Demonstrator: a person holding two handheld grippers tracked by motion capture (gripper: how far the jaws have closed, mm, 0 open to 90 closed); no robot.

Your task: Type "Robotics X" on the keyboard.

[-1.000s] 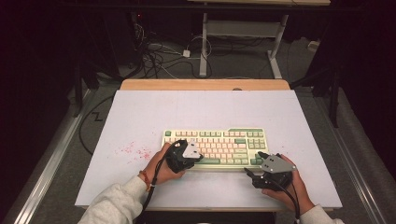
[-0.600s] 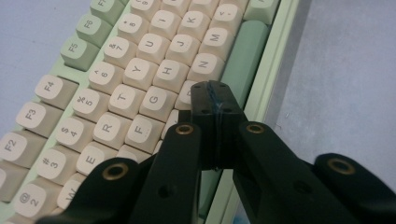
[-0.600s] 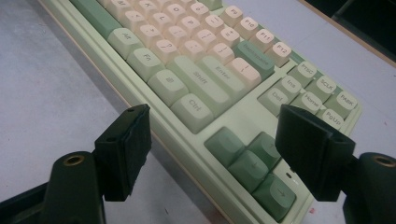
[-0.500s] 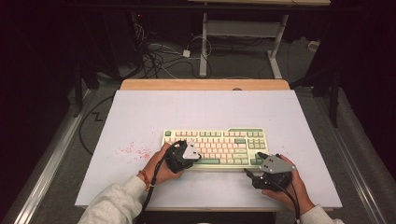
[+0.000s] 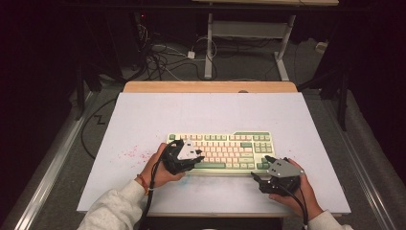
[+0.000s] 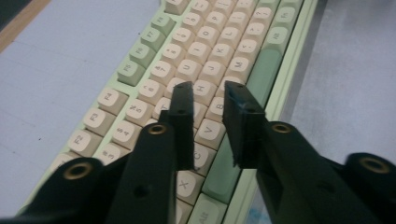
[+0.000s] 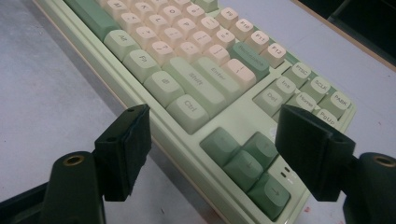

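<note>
Keyboard (image 5: 222, 151), pale green with cream keys, lies across the near middle of the white table (image 5: 143, 120), long side toward the person. The left gripper (image 5: 198, 155) hovers over its left half, and its jaws have just been opening: in the left gripper view they stand a narrow gap apart above the letter keys, with nothing between them and no key pinched. That looks like a let-go after a closed-tip press on a key, so this hand is probably free for its next key. The right gripper (image 5: 258, 179) waits at the near right corner, jaws spread wide and empty, straddling the arrow keys (image 7: 247, 163) in the right gripper view without touching them.
</note>
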